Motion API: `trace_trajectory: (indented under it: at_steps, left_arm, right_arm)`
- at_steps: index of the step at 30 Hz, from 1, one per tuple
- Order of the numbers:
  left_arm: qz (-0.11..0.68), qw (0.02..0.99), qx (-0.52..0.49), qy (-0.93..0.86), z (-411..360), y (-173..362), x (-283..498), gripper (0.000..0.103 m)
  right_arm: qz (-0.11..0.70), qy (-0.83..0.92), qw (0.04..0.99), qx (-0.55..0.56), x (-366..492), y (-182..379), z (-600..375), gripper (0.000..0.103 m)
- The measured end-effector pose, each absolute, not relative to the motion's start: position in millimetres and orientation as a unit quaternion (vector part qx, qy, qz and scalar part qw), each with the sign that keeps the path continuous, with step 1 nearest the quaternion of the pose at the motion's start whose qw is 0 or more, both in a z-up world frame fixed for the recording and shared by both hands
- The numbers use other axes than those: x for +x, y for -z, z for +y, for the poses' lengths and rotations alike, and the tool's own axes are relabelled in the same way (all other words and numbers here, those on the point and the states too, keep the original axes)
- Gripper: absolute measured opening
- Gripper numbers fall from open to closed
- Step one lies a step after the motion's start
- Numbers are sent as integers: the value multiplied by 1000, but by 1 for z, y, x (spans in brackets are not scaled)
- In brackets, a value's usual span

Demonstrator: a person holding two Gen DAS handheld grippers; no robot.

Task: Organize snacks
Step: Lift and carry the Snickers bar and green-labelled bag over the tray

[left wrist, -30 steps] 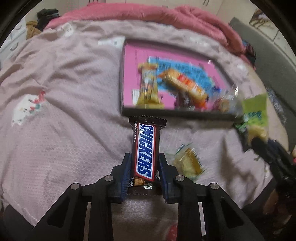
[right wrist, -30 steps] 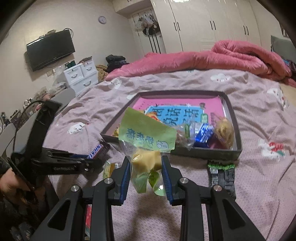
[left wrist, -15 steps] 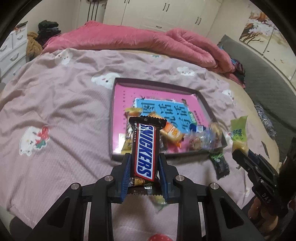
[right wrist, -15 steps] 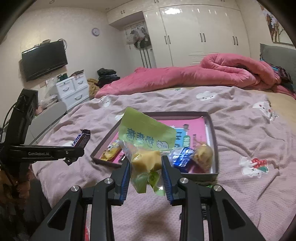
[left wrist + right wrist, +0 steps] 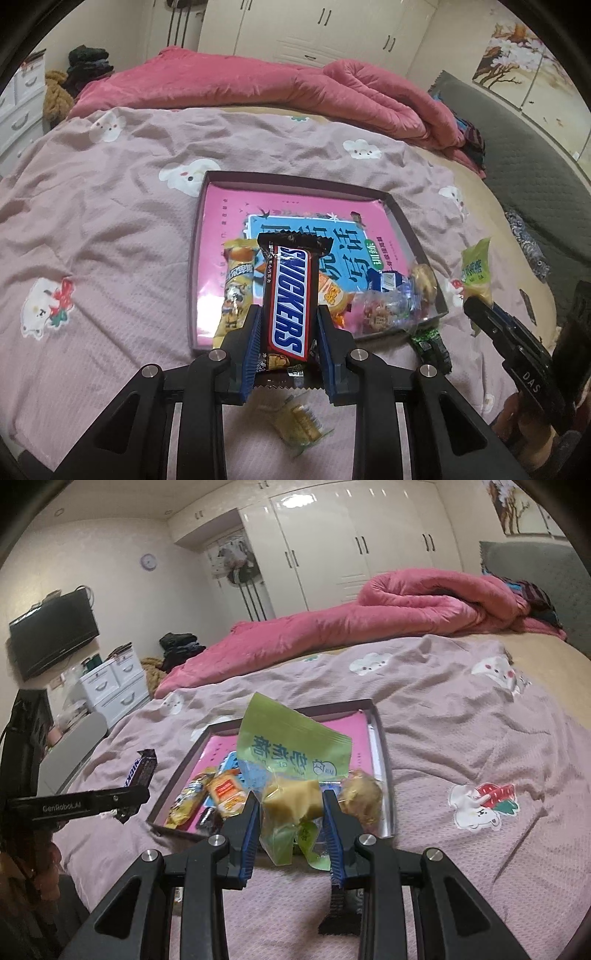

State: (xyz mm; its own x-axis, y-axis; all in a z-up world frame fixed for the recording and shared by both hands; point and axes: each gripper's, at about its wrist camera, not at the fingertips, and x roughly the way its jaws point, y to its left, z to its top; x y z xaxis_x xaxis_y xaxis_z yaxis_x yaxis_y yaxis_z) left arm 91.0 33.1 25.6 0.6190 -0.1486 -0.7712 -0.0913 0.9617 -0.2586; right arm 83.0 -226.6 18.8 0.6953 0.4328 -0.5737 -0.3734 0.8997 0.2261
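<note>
My left gripper (image 5: 290, 325) is shut on a Snickers bar (image 5: 290, 299), held upright above the bed just in front of the tray. It also shows in the right wrist view (image 5: 138, 775). My right gripper (image 5: 291, 812) is shut on a green-topped clear snack bag (image 5: 291, 760) with a yellow cake inside; the bag also shows in the left wrist view (image 5: 476, 271). The dark-rimmed tray (image 5: 194, 258) with a pink and blue bottom lies on the bed and holds several snacks along its near side.
A yellow snack packet (image 5: 295, 424) and a green-black packet (image 5: 430, 341) lie on the pink bedsheet in front of the tray. A pink quilt (image 5: 277, 88) is bunched at the far side. White drawers (image 5: 114, 683) and a TV (image 5: 51, 635) stand at the left.
Both grippers have risen and pulled back from the tray with their snacks still held. The views now take in more of the room.
</note>
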Motion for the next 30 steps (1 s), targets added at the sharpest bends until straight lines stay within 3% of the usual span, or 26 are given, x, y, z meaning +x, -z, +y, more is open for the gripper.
trace_trajectory:
  at_steps: [30]
  left_arm:
    - [466,873,-144,13,37,16,122,29]
  right_arm:
    - [367,-224,903,14,120,22,-179,33]
